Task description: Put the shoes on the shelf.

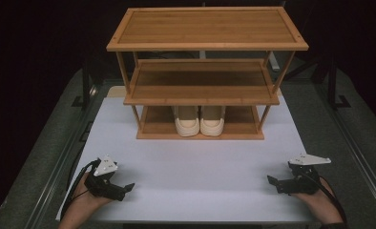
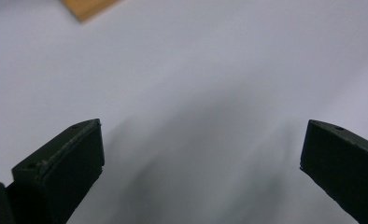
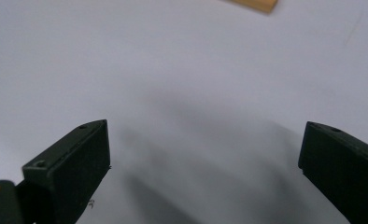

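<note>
Both the left gripper (image 1: pixel 125 187) and the right gripper (image 1: pixel 273 182) hover spread and empty over the white table (image 1: pixel 195 167). A pair of shoes (image 1: pixel 199 120) sits on the rack's (image 1: pixel 207 45) bottom shelf

A wooden rack (image 1: pixel 207 28) with 3 shelves stands at the far middle of the white surface (image 1: pixel 195 171). Dark grey floor (image 1: pixel 33 157) flanks the surface left and right, with metal rails (image 1: pixel 57 171) alongside.

A dark recording lab: white table (image 1: pixel 191 171), metal rails (image 1: pixel 57 162), black surroundings.
</note>
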### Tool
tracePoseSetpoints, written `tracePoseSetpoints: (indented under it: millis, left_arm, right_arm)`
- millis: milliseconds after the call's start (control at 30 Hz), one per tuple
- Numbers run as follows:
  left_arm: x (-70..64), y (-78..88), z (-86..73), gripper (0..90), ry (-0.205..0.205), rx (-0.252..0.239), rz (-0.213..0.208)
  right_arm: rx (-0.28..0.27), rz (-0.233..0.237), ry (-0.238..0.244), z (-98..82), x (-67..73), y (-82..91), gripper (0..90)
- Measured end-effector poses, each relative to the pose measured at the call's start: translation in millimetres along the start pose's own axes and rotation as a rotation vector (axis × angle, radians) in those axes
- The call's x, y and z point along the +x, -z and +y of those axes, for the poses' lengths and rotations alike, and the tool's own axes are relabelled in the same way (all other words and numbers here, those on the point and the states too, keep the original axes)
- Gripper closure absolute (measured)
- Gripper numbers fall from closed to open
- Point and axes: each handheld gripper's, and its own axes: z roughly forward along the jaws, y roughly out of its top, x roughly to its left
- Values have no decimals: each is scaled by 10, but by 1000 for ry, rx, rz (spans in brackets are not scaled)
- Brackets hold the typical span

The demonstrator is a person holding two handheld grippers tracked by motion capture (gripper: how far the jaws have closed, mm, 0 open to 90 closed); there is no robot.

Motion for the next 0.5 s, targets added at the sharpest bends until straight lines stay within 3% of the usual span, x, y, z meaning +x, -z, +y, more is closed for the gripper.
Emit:
tracePoseSetpoints:
  millis: [67,100,500]
  left_arm:
    - [33,-40,-75,0,15,15,-13]
    - [87,-50,-135,0,66,-17,-51]
    - [73,-51,-138,0,58,-17,-43]
  right_arm:
    - [31,-3,15,-51,-5,-49,16]
    - [29,-14,27,-56,12,-52,17]
    - [25,-16,28,-62,16,-53,16]
